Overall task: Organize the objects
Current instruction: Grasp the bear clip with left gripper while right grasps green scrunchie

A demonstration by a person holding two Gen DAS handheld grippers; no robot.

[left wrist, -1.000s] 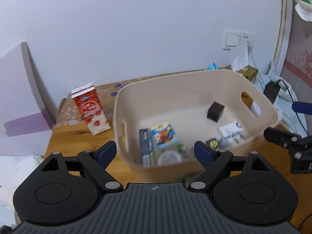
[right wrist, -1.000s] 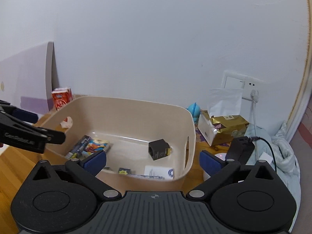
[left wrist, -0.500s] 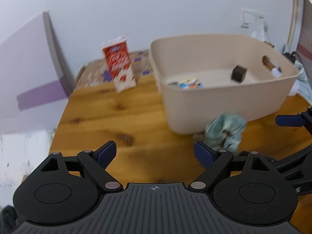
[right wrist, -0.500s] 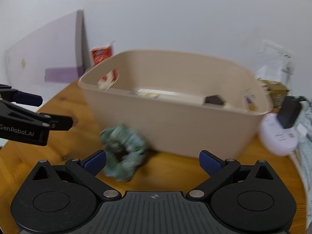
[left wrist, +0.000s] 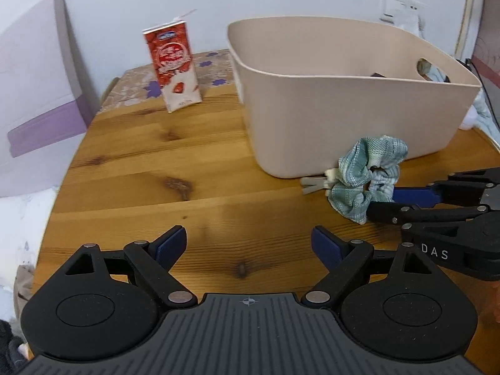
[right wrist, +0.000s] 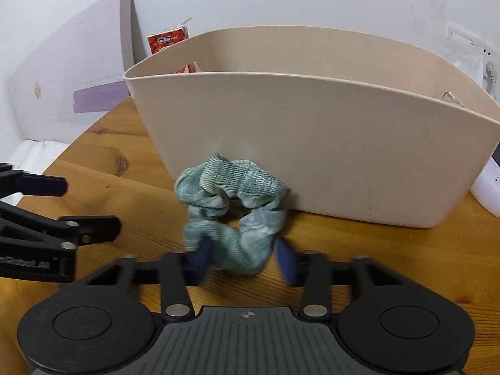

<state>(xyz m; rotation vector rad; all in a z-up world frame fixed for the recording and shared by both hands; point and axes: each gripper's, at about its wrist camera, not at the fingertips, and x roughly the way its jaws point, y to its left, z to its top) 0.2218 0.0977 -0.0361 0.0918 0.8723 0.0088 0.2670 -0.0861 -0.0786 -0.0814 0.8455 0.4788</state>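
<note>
A green plaid scrunchie (right wrist: 232, 211) lies on the wooden table against the front wall of a beige bin (right wrist: 312, 143). My right gripper (right wrist: 243, 262) is low on the table with its jaws on either side of the scrunchie's near edge, partly closed and blurred. In the left wrist view the scrunchie (left wrist: 367, 175) sits by the bin (left wrist: 343, 106), with the right gripper's fingers (left wrist: 415, 195) reaching it from the right. My left gripper (left wrist: 248, 245) is open and empty above bare table.
A red and white milk carton (left wrist: 173, 64) stands at the back left of the table. A small grey clip (left wrist: 315, 182) lies beside the scrunchie. A white and purple box (left wrist: 34, 93) stands at the left. A white device (right wrist: 487, 187) sits right of the bin.
Both grippers dropped from above the bin to table height in front of it. My right gripper moved onto the scrunchie and its jaws narrowed around it.
</note>
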